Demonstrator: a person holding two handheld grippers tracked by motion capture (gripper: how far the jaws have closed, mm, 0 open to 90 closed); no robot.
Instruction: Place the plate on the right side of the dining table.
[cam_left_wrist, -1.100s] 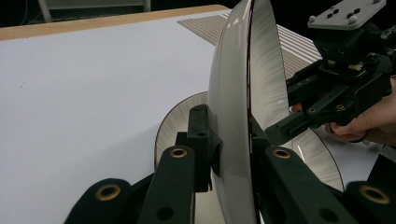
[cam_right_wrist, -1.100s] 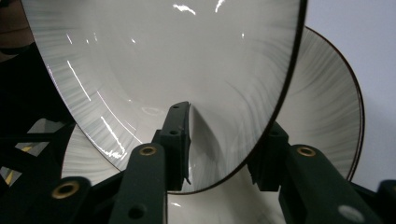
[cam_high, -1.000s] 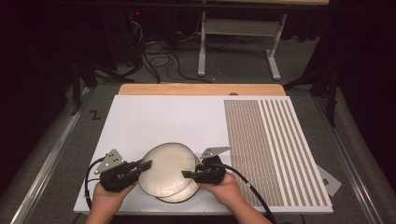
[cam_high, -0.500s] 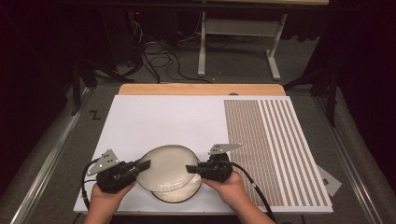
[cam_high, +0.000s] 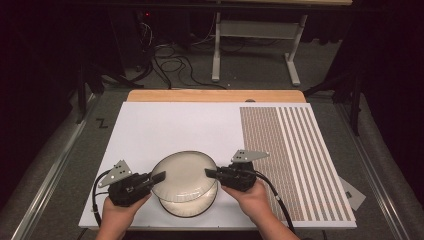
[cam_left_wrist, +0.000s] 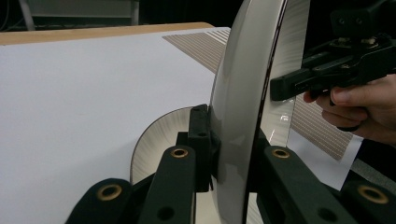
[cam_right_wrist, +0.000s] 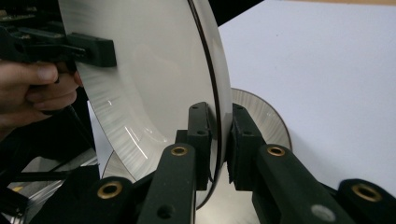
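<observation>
Plates sit stacked near the board's six o'clock edge: an upper round cream plate with a dark rim (cam_high: 183, 175) is raised over a matching lower plate (cam_high: 190, 206) that lies on the white board (cam_high: 170, 125). The left gripper (cam_high: 156, 177) clamps the upper plate's nine o'clock rim, and the right gripper (cam_high: 210, 173) its three o'clock rim. It looks glazed, stiff, slippery and breakable, so opposite rim holds suit it. A striped brown mat (cam_high: 295, 160) lies well apart at three o'clock; nothing blocks the way.

Dark room, grey floor (cam_high: 50, 150), tangled cables (cam_high: 170, 62)
</observation>
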